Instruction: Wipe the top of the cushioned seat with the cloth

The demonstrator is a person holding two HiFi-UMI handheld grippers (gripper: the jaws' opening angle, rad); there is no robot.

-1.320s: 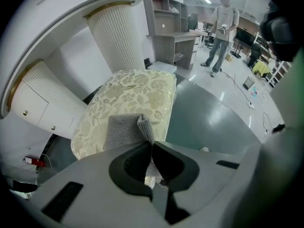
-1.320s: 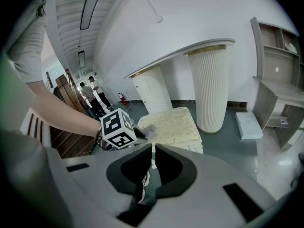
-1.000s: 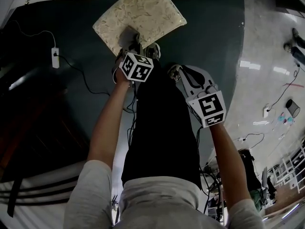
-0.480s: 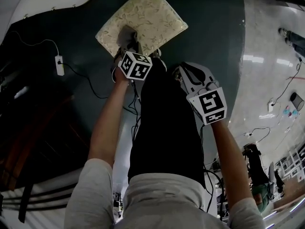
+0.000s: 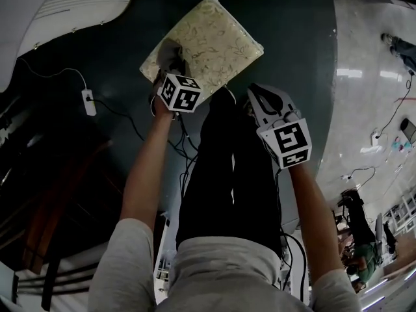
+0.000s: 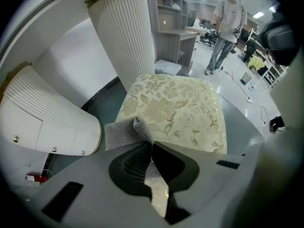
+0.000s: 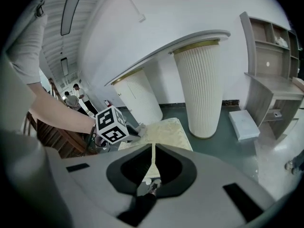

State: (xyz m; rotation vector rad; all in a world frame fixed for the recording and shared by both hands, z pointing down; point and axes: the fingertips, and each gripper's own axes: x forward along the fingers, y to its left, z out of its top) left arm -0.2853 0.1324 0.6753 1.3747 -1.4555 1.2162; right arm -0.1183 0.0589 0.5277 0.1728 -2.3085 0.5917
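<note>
The cushioned seat (image 5: 208, 38) is a pale square cushion with a leaf pattern, standing on the dark floor. My left gripper (image 5: 170, 65) points steeply down over its near left corner, shut on a grey cloth (image 6: 122, 132). The cloth's folded flap hangs ahead of the jaws, over the cushion (image 6: 178, 110) edge. The same cloth (image 5: 169, 52) shows as a dark patch on the cushion in the head view. My right gripper (image 5: 265, 103) hangs to the right, short of the cushion and over the floor. Its jaws are shut with nothing between them (image 7: 152, 151).
Two white ribbed columns (image 6: 126, 37) (image 7: 201, 91) stand behind the seat. A power strip (image 5: 89, 101) with cables lies on the floor at the left. A white box (image 7: 243, 124) and a desk with shelves sit to the right. A person (image 6: 228, 27) stands far behind.
Both grippers have moved along with the person; the cushion now sits lower and further right in the head view. The left gripper still holds the cloth at the cushion's near edge.
</note>
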